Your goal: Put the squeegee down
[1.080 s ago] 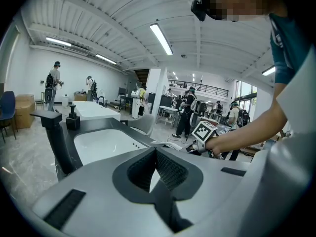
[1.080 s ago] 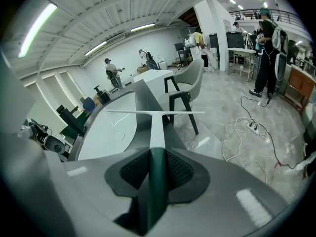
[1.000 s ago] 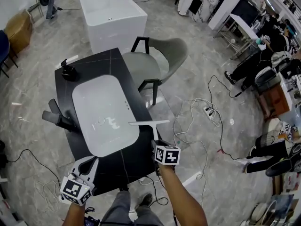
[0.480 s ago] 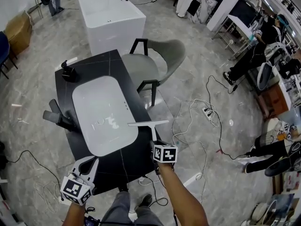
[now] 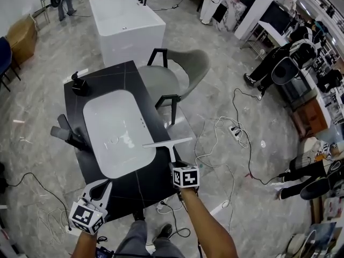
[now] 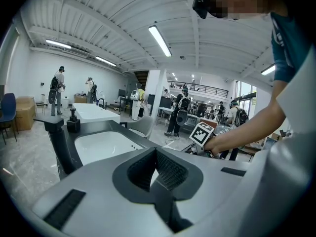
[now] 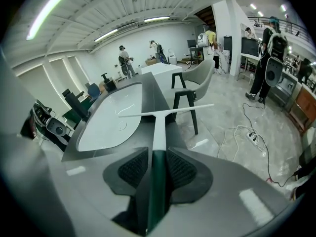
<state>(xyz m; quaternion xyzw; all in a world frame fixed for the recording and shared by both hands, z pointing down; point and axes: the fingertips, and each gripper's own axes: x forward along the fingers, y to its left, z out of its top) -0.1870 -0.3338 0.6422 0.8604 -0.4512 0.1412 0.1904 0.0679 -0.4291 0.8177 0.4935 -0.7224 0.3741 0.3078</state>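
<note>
The squeegee [image 5: 167, 142] has a long white blade and a white handle with a dark green end. It lies across the right edge of the black table [image 5: 115, 71], beside the white sink [image 5: 118, 133]; I cannot tell whether the blade touches the table. My right gripper [image 5: 176, 164] has the green handle end [image 7: 157, 181] between its jaws. Those jaws have just been opening, and a thin gap shows on each side of the handle. My left gripper [image 5: 106, 184] is at the table's near left corner, shut and empty, and in its own view [image 6: 157, 157] the pads meet.
A black faucet [image 5: 67, 133] stands left of the sink and a black dispenser [image 5: 79, 83] at the far left corner. A grey chair [image 5: 177, 71] is right of the table and a white bathtub [image 5: 126, 20] behind it. Cables [image 5: 226, 138] lie on the floor at right.
The squeegee's blade has tilted a little, its left end now lower in the head view. The right gripper has rolled slightly with it. The left gripper has kept still.
</note>
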